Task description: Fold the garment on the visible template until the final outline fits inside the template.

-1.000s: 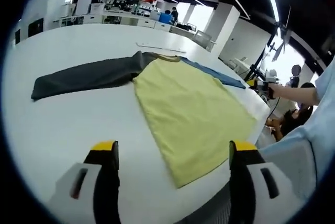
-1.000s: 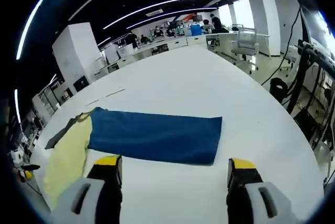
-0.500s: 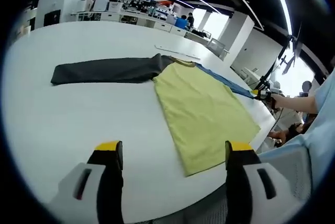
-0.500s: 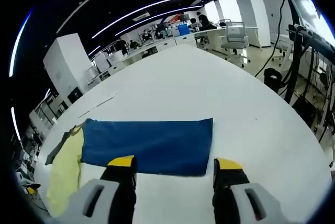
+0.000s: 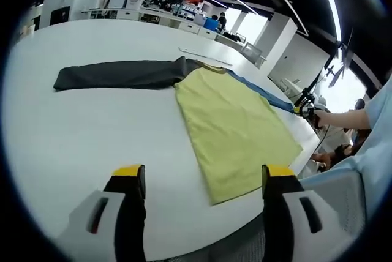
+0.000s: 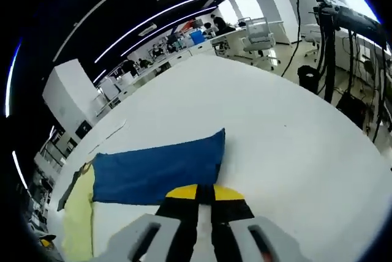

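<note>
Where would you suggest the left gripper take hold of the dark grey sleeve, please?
Grip the dark grey sleeve at its cuff end, the free tip farthest from the yellow body. It lies flat and straight on the white table, so the left gripper could probably come low from the cuff side and pinch that short edge.

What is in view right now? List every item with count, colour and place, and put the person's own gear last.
Garment body: one, yellow, flat on the table, hem toward the near edge.
Grey sleeve: one, dark grey, spread out to the left of the body.
Blue sleeve: one, blue, spread flat, cuff end at the right gripper.
Table: one, white, under the garment.
Thin strip: one, pale, on the table beyond the collar.
Office chair: one, white, past the far table edge.
Left gripper: black with yellow tips, jaws apart.
Right gripper: black with yellow tips, jaws together at the blue sleeve's edge.
</note>
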A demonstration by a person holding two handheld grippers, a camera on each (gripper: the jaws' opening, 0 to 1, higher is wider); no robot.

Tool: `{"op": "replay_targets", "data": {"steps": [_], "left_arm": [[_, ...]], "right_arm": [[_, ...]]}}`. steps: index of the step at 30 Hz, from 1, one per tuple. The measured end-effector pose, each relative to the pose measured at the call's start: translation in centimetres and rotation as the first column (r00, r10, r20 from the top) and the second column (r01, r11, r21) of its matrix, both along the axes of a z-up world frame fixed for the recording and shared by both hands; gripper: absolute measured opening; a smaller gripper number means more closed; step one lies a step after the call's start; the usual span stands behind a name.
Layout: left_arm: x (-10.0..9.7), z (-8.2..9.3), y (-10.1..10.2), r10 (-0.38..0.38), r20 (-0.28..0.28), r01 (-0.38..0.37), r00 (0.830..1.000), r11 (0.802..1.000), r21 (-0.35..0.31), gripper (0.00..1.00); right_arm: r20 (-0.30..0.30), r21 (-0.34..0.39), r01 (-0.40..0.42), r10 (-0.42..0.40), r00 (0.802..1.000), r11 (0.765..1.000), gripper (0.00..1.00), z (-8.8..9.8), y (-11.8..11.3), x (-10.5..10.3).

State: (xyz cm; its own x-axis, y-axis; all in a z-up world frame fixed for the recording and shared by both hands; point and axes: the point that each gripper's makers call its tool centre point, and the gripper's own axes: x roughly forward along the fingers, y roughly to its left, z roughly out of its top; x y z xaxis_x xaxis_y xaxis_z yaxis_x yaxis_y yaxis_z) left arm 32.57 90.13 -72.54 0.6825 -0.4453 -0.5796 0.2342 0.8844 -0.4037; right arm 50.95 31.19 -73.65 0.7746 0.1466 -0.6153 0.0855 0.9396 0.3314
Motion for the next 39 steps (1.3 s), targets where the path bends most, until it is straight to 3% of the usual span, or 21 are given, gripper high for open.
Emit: {"op": "replay_targets", "data": {"steps": [2,7,13,17,20,24,28,33,39], "left_arm": [[-0.1,-0.1,-0.1,0.002,-0.003,-0.002,1.0,1.0,-0.004,0.74],[-0.3,-0.5,-0.5,0.003,-0.005,-0.003,1.0,1.0,-0.014,0.74],[-0.1,-0.6,-0.9,-0.007,0.0,0.007,1.0,0.999,-0.032,0.72],[0.2,-0.2,-0.9,-0.004,0.014,0.005,1.0,0.999,-0.039,0.72],[0.4,0.1,-0.8,0.0,0.03,0.002,1.0,0.999,-0.043,0.71],[0.6,0.3,-0.8,0.014,0.048,-0.012,0.999,0.998,-0.056,0.72],[0.8,0.6,-0.9,0.025,0.063,-0.021,0.998,0.998,-0.064,0.72],[0.6,1.3,-0.3,0.036,0.086,-0.03,0.996,0.997,-0.068,0.71],[0.3,1.6,0.3,0.056,0.1,-0.049,0.993,0.996,-0.07,0.7]], "right_arm": [[-0.001,0.033,0.024,-0.024,1.0,0.999,0.0,0.3,0.2,-0.1],[-0.002,0.023,0.019,-0.019,1.0,1.0,0.0,0.4,-0.1,0.3],[0.056,0.038,-0.03,0.028,0.998,0.999,0.0,2.6,0.8,1.9],[0.112,0.043,-0.122,0.116,0.987,0.992,0.0,5.2,3.1,3.8],[0.175,0.075,-0.209,0.193,0.965,0.975,0.0,7.8,6.4,5.5],[0.221,0.091,-0.305,0.279,0.934,0.948,0.0,9.6,10.5,7.0],[0.257,0.116,-0.395,0.357,0.898,0.911,0.0,10.8,15.3,8.1],[0.274,0.129,-0.526,0.48,0.834,0.841,0.0,11.3,22.0,8.8],[0.292,0.141,-0.618,0.564,0.773,0.774,0.0,11.6,27.8,8.8]]}}
